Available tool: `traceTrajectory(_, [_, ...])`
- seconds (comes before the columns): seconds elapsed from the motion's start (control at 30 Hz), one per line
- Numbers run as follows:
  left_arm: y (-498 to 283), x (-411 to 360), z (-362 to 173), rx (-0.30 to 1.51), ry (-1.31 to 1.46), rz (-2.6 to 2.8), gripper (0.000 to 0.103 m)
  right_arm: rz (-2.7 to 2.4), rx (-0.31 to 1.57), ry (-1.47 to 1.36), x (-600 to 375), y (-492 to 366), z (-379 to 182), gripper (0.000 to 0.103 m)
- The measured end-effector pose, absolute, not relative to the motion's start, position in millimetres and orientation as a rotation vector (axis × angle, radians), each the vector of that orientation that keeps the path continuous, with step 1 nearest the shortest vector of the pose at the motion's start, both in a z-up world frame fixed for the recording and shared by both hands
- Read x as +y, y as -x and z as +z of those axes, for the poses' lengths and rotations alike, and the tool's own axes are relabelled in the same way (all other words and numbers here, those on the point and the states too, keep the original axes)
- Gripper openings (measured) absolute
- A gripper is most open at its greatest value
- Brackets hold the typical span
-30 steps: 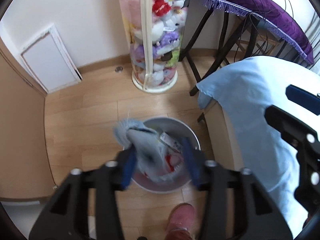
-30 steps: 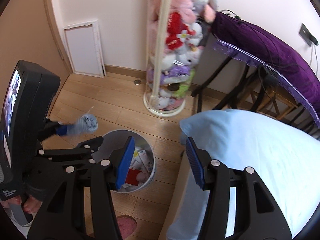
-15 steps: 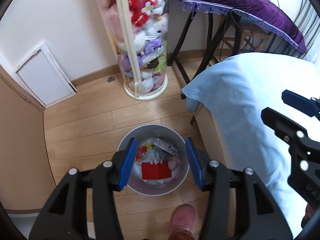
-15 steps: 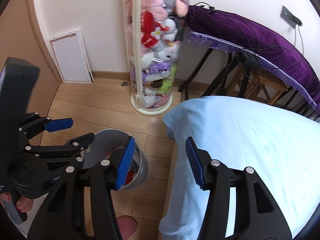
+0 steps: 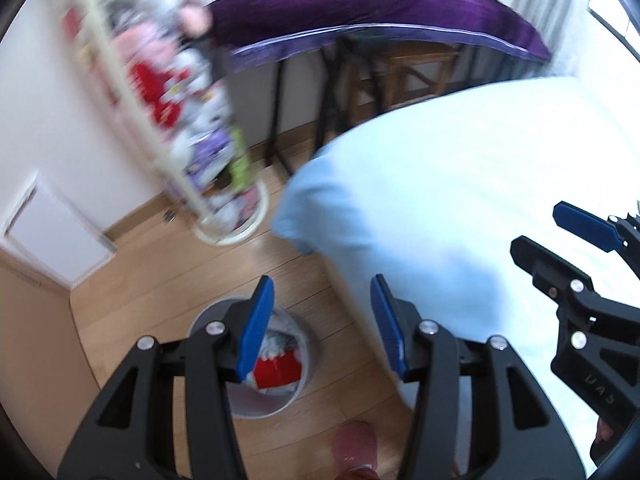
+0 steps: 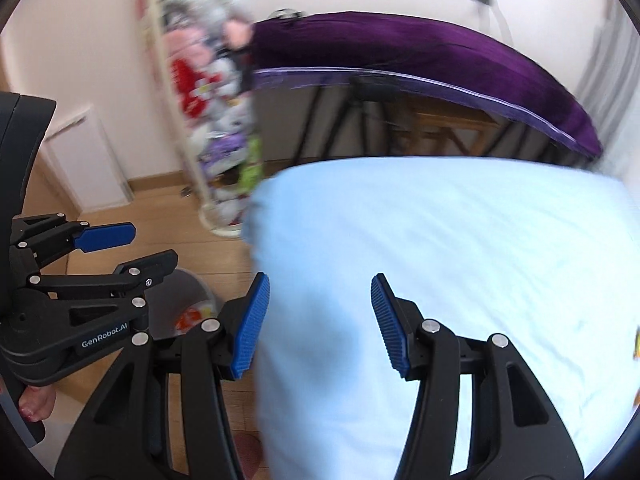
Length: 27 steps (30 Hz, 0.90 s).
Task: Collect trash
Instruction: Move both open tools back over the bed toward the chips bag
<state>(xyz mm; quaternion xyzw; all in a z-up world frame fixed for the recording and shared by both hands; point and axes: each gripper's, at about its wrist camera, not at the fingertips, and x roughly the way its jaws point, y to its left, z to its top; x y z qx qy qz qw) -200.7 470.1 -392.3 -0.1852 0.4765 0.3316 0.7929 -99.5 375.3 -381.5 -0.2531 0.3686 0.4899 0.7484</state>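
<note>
Lettering "GenRobot.AI" marks the empty, parted left claw (image 6: pixel 124 248).

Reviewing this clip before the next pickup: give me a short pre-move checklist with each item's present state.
1. Left gripper empty, jaws apart: ok.
2. Right gripper empty, jaws apart: ok.
3. Bin upright on the floor, with trash inside: ok.
4. Next trash piece located: cannot tell; only a small orange scrap shows at the edge of the bed.
5. Views sharp enough to aim: not ok, both are blurred.
</note>
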Motion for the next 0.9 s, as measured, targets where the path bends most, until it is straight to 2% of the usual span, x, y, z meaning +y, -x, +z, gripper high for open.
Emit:
traceTrajectory(0.3, [83,375,-363,1.018,0.226,0.462,0.051,0.789,0.843,0.410,250,13,-363,0.051])
traceTrajectory(0.53, [-10,273,-341,1.001,0.103,0.247,0.051,0.505,0.885,0.268,127,-51,-362,0.051])
traceTrajectory(0.9, [-106,103,-328,0.984,-0.010,-0.007,0.051,0.180,0.917,0.127,-61,-121,-360,0.051])
